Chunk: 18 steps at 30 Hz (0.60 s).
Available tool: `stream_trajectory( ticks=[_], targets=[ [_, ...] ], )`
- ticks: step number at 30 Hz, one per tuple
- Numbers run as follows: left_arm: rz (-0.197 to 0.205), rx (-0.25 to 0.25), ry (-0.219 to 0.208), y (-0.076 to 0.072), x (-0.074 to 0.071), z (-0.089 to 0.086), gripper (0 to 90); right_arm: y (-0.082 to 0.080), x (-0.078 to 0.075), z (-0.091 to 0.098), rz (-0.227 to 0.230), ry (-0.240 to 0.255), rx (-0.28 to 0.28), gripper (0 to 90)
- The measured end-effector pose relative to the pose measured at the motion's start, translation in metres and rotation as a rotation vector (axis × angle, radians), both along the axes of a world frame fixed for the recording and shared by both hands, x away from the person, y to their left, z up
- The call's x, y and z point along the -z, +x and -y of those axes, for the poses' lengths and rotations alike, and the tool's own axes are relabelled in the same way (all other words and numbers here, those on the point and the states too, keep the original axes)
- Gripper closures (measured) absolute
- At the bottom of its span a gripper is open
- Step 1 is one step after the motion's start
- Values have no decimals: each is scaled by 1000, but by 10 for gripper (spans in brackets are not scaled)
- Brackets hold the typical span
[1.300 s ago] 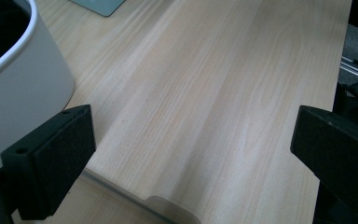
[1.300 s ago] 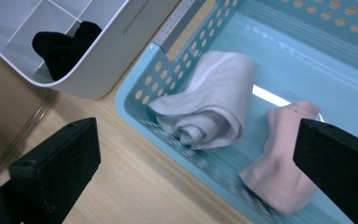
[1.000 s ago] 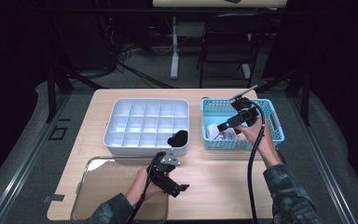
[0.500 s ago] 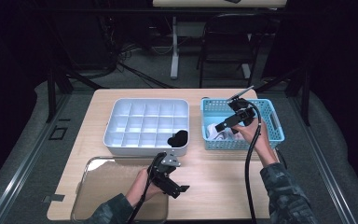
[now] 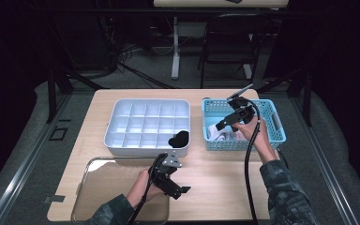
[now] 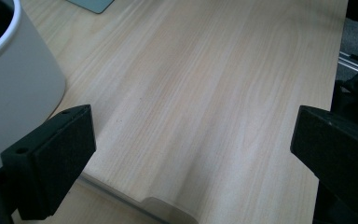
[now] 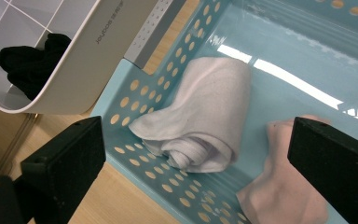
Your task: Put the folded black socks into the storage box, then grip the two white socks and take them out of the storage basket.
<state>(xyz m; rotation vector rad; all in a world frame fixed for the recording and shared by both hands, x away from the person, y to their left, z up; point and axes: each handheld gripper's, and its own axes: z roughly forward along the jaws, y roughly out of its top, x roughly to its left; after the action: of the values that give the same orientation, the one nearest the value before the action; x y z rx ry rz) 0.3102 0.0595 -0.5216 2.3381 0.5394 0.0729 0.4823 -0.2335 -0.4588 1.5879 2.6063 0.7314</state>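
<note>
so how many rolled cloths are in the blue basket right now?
2. A white rolled cloth lies near the corner of the blue basket closest to the white tray; a pale pink cloth lies beside it. Others may be hidden behind the right gripper.

Lighting's uneven here. In the high view the table [image 5: 215,187] sits in a pool of light from above while the room around it drops to near black — and the frame is soft and low-res. The right gripper view is brighter, with white streaks of glare on the floor of the blue basket [image 7: 279,56]. The jaws in both gripper views are blurry, too close to focus. The left gripper view shows wood grain crisp mid-frame, softer toward the edges.
</note>
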Motion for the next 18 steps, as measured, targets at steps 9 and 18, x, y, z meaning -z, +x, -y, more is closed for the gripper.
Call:
stream_trajectory(
  ticks=[9, 18],
  targets=[
    [-2, 5, -1, -1, 1, 2, 1, 5, 4, -7, -32, -9, -5, 42],
    [-6, 7, 6, -1, 2, 2, 1, 15, 19, -15, -81, -35, 23, 111]
  ],
)
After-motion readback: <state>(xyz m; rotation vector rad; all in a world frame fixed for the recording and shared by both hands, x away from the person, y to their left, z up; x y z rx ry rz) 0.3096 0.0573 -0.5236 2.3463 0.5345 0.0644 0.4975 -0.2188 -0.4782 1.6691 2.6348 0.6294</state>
